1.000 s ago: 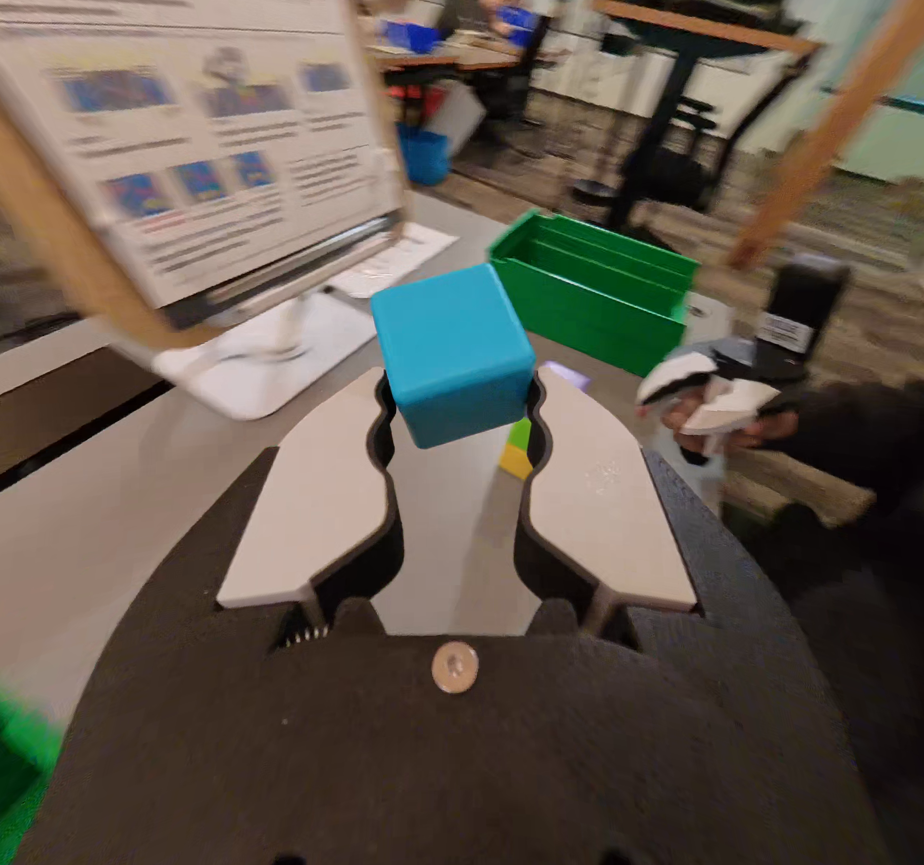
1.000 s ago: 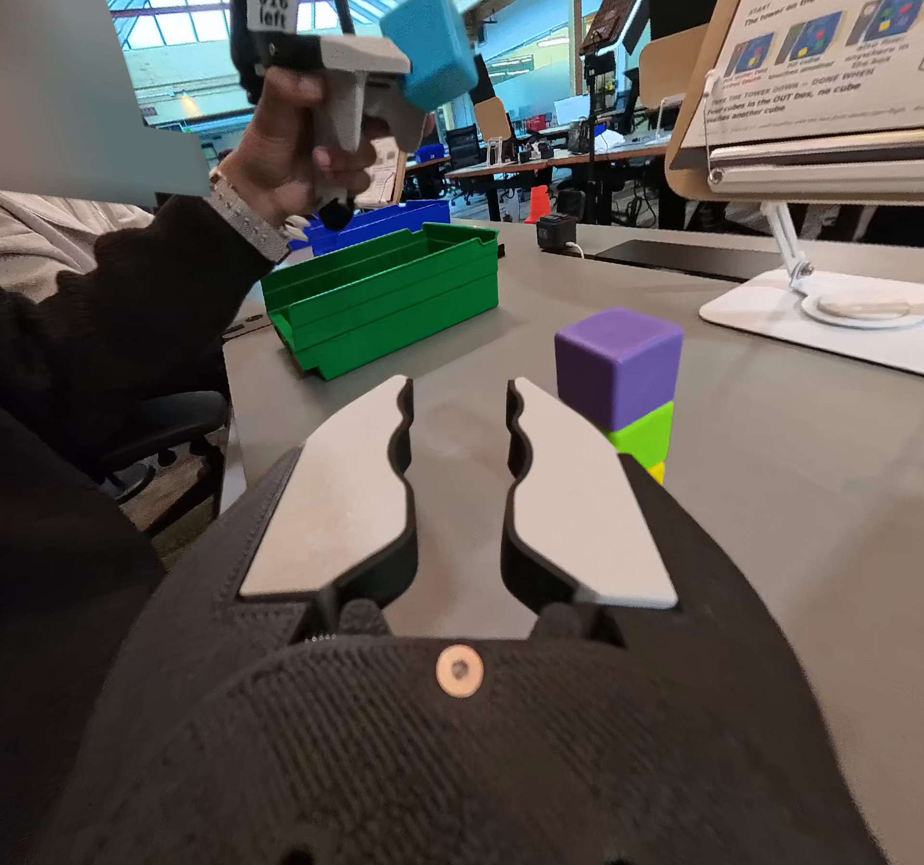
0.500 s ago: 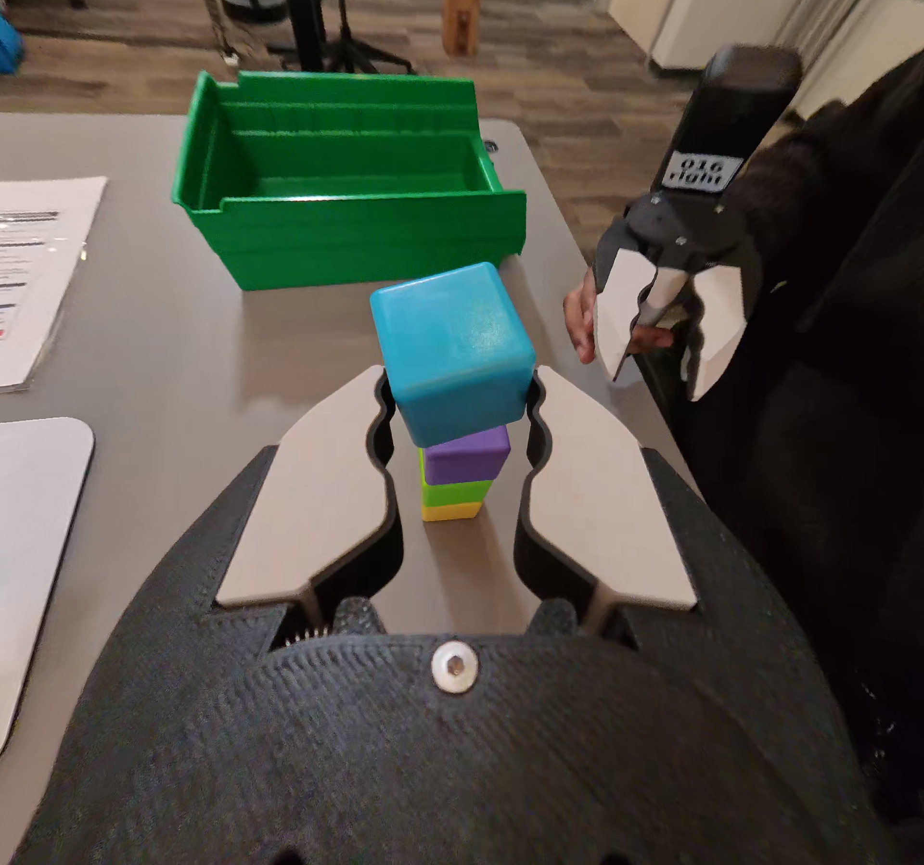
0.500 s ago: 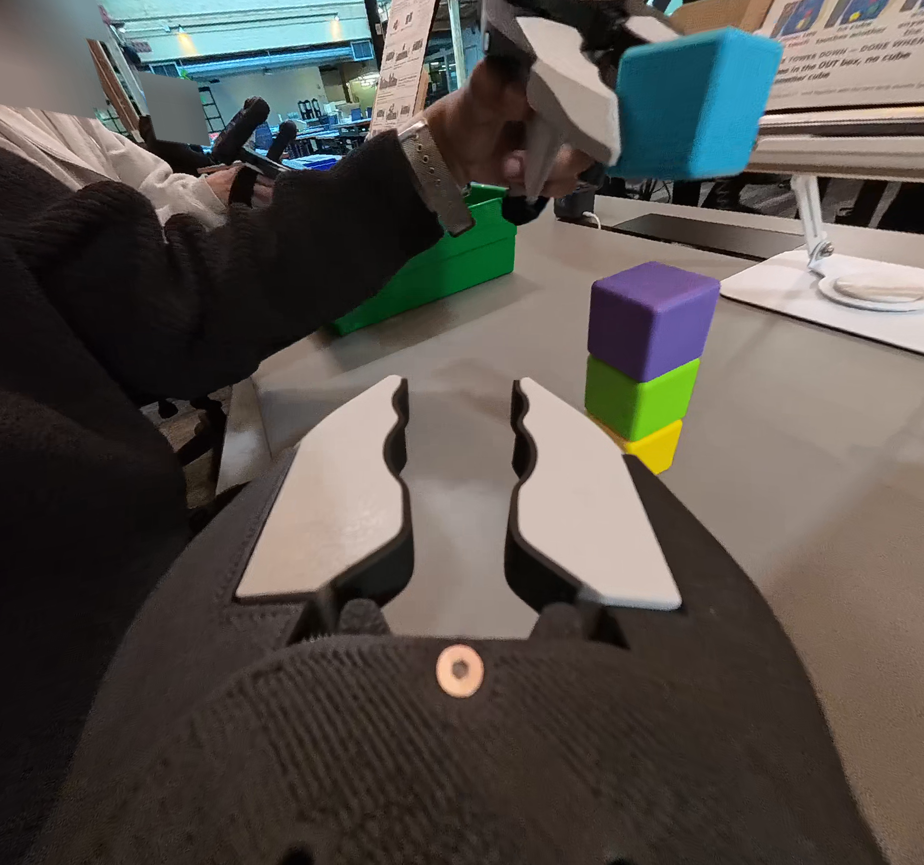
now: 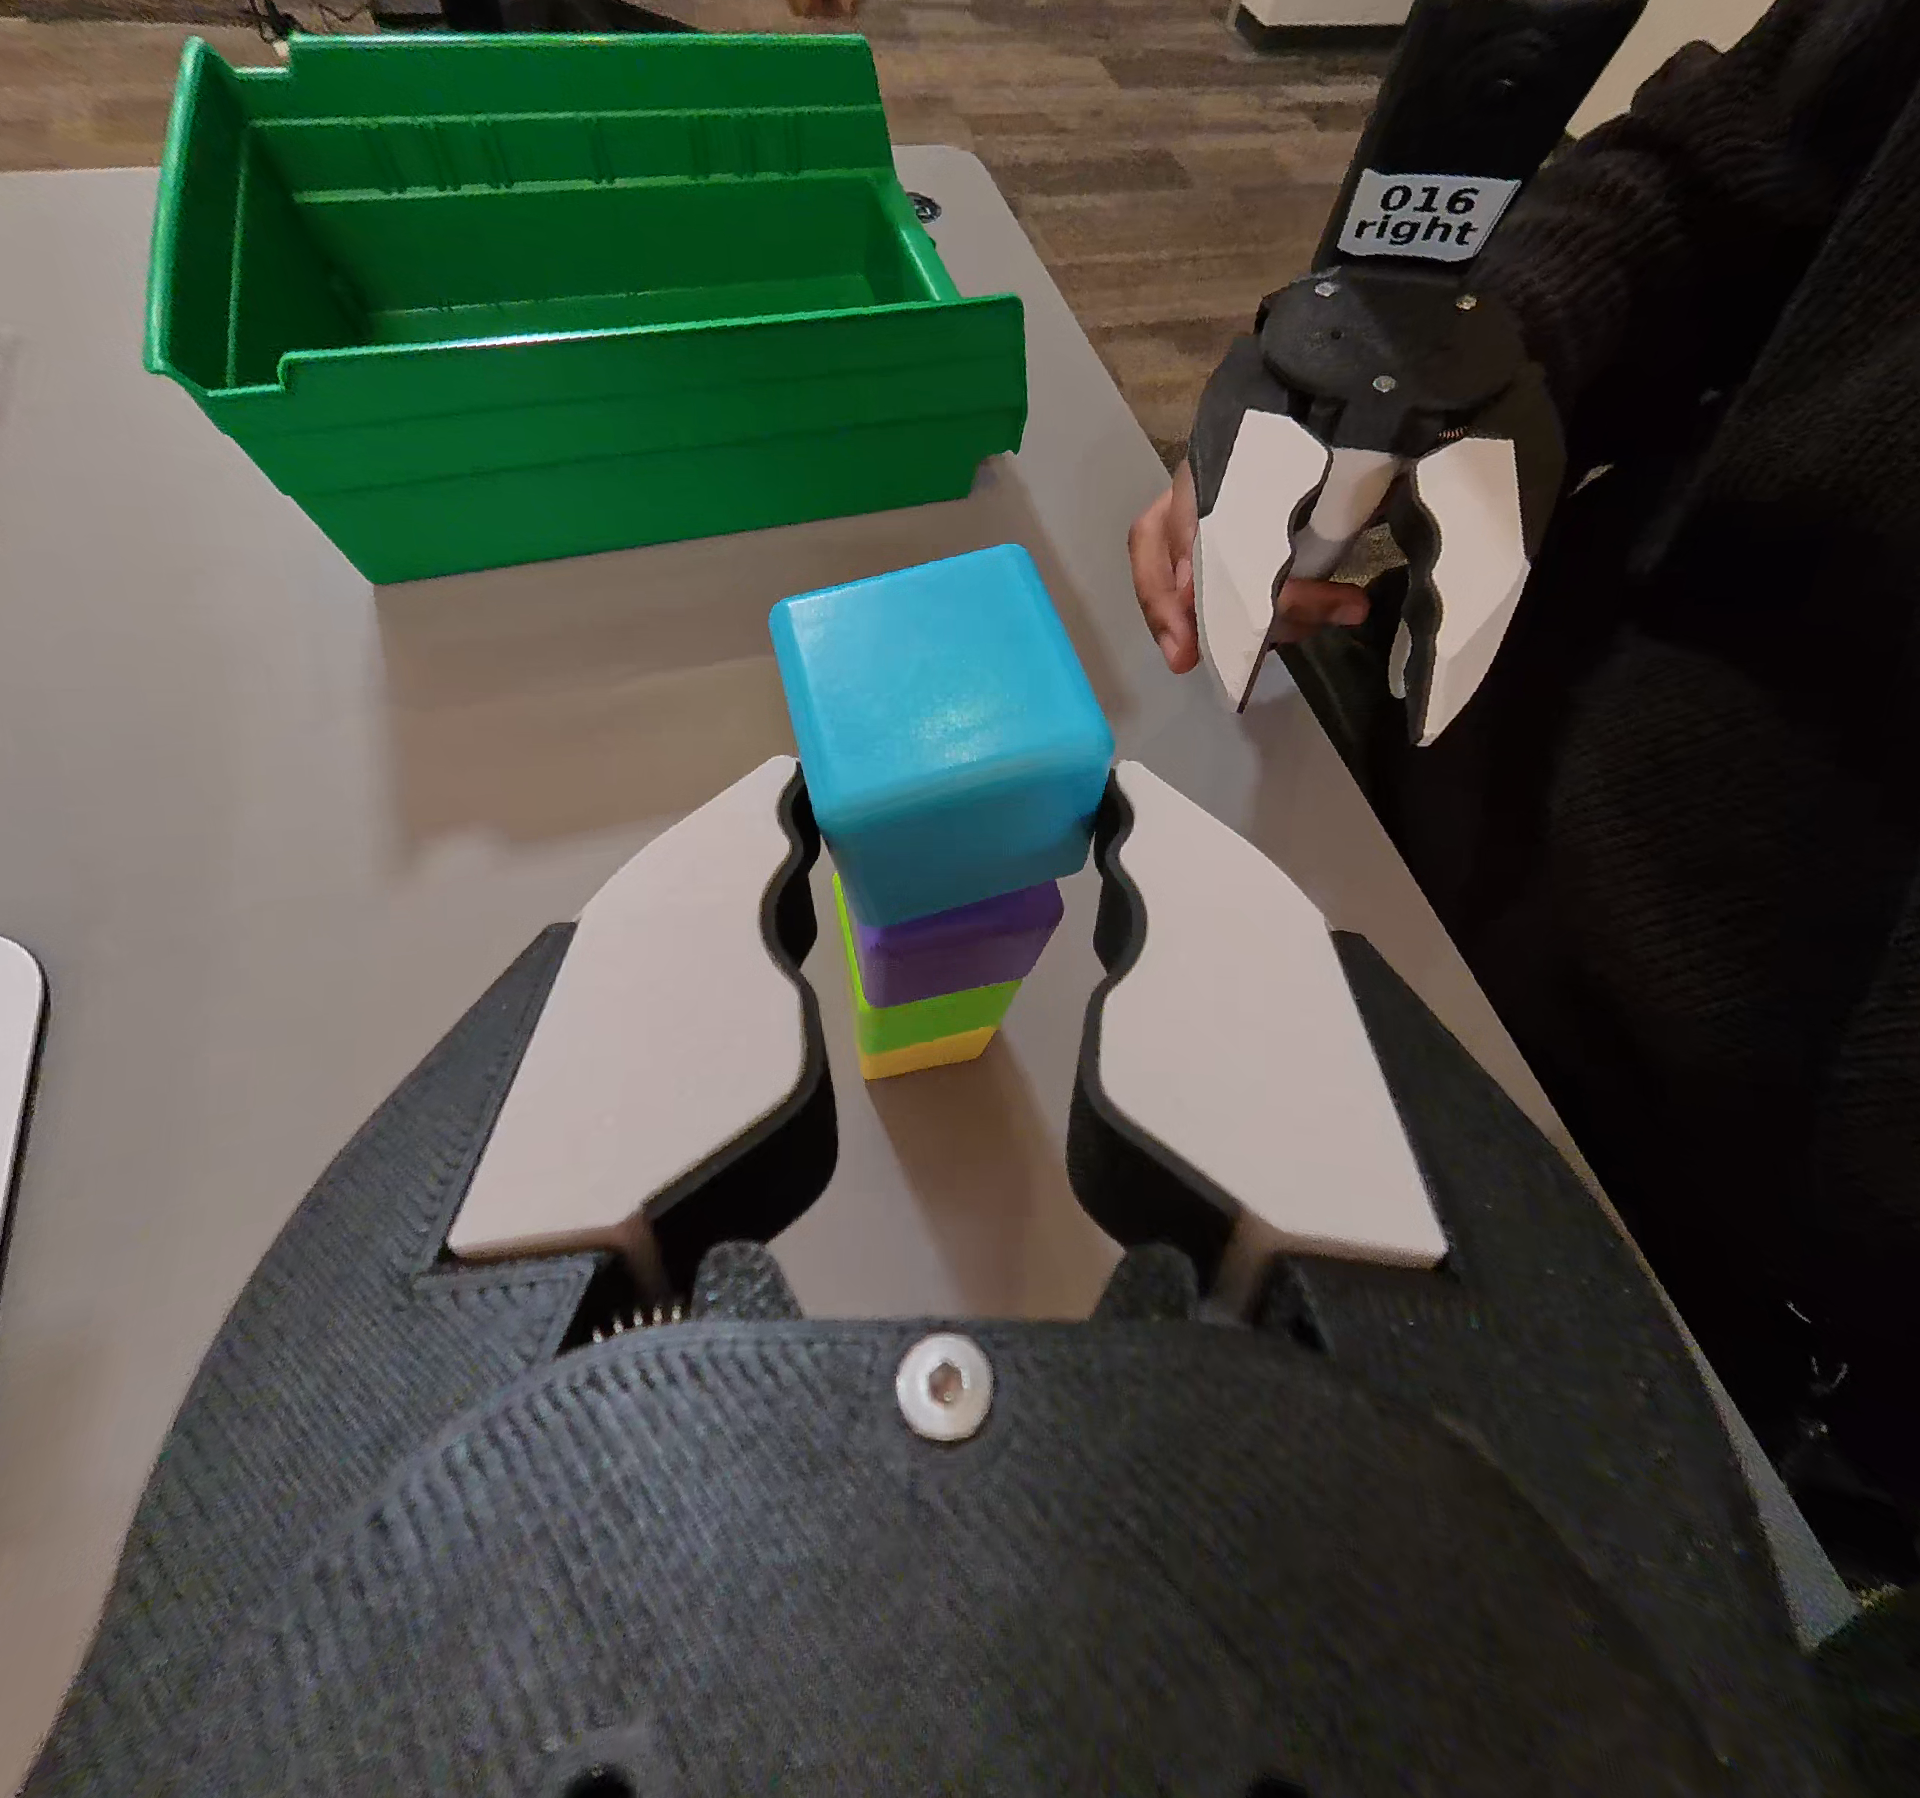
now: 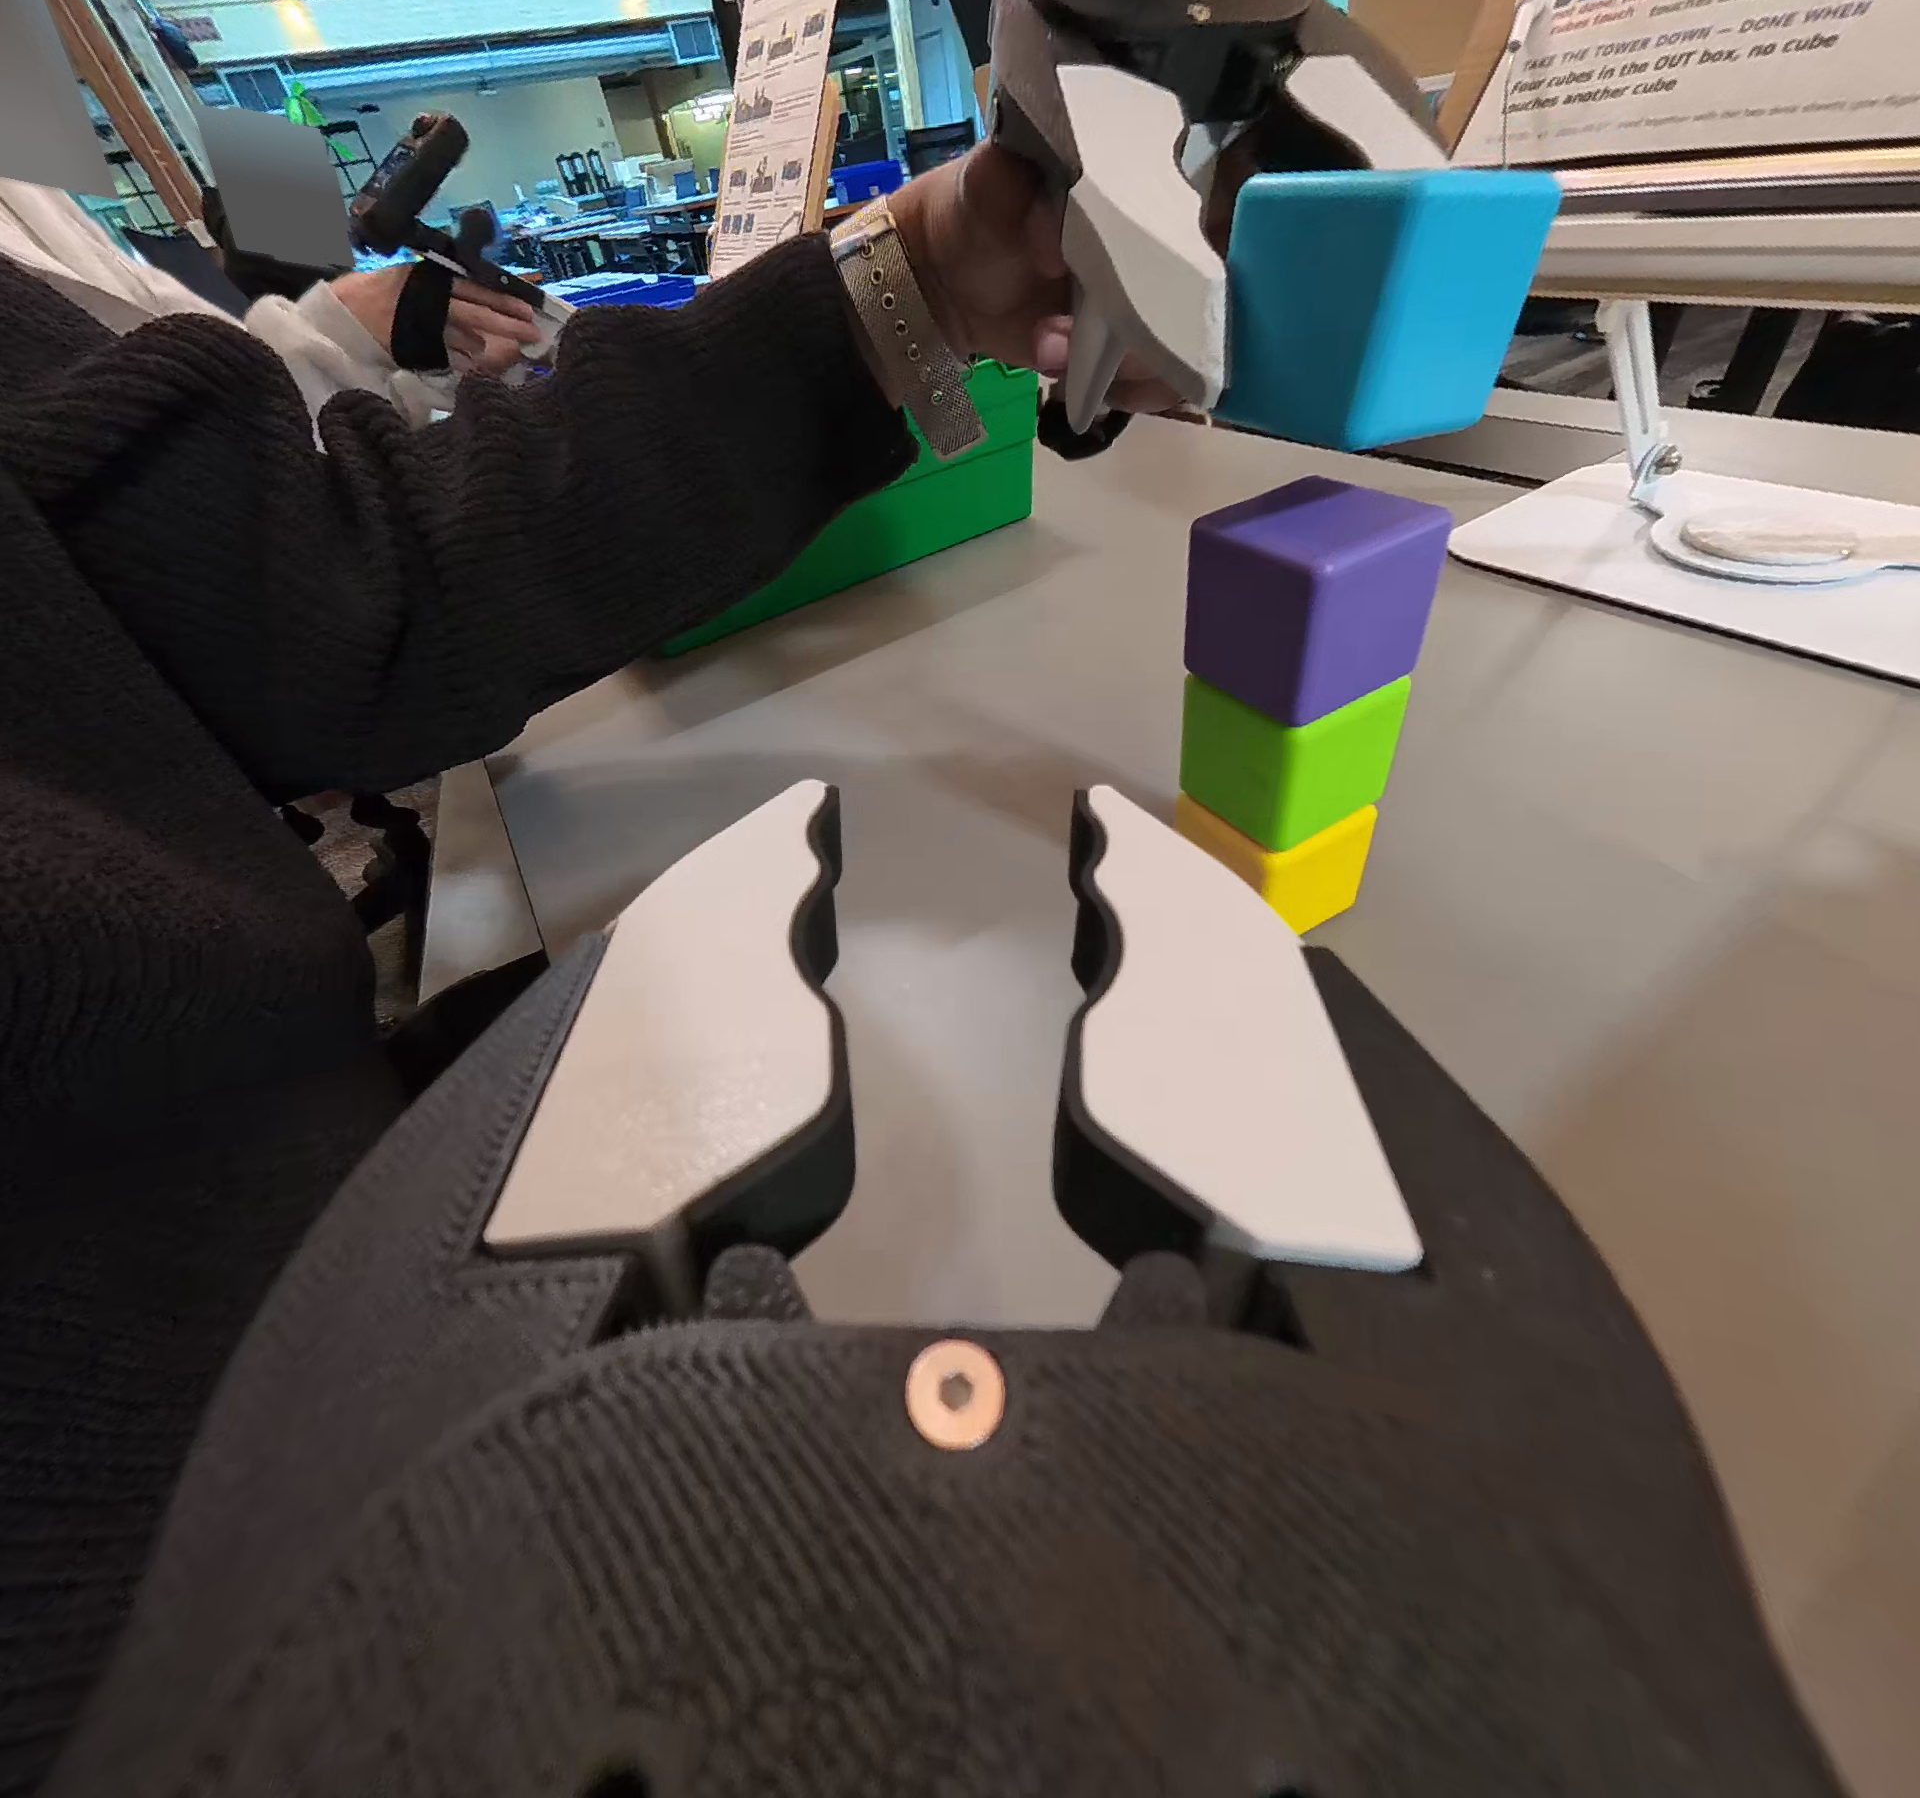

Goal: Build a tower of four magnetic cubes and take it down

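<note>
My left gripper (image 5: 951,803) is shut on a blue cube (image 5: 935,725) and holds it just above a stack of a purple cube (image 5: 951,948), a green cube (image 5: 935,1016) and a yellow cube (image 5: 925,1052). In the right wrist view the blue cube (image 6: 1371,304) hangs a little above the purple cube (image 6: 1309,595), which sits on the green cube (image 6: 1283,756) and the yellow cube (image 6: 1299,865). My right gripper (image 6: 951,844) is open and empty, low over the grey table (image 6: 1610,917), left of the stack. It also shows in the left wrist view (image 5: 1351,626).
An empty green bin (image 5: 582,377) stands on the table behind the stack. A white stand (image 6: 1704,543) with an instruction sheet is at the right. A person's dark sleeve (image 6: 416,543) crosses the left side. The table edge (image 5: 1351,792) runs close on the right.
My left gripper has swung round and come down with the blue cube, from high in the air to just above the purple cube. My right gripper has barely moved.
</note>
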The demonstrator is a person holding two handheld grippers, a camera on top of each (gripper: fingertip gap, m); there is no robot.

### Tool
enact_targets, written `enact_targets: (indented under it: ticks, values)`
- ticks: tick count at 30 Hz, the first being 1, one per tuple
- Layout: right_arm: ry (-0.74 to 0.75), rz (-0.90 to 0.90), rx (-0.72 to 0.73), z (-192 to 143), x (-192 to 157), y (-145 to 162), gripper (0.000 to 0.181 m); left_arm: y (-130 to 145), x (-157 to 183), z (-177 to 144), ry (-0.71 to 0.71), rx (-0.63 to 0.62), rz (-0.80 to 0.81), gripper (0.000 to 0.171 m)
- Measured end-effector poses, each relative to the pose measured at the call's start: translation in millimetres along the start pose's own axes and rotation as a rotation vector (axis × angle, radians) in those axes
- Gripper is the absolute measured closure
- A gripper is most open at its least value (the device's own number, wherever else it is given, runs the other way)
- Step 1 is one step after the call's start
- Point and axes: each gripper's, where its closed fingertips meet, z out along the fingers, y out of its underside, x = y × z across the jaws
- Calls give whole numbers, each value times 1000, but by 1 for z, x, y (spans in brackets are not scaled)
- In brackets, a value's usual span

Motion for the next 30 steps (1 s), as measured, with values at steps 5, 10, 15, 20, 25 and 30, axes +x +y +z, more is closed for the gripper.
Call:
enact_targets:
  ticks: [5,10,15,20,25,30]
  values:
    - [-8,7,-7,2,0,1,138,3,1,4,5,-7,9,118]
    - [-12,12,-12,3,-1,2,138,12,-1,10,0,-45,3,120]
    - [-15,16,-12,2,-1,2,138,13,-6,10,-19,-28,-1,120]
    - [-18,22,-13,2,0,2,138,14,-3,9,-12,-25,-11,120]
    - [-19,23,-19,2,0,3,138,17,1,9,-7,-61,-37,115]
    - [-21,24,-27,3,0,5,136,28,2,10,-20,-133,-81,102]
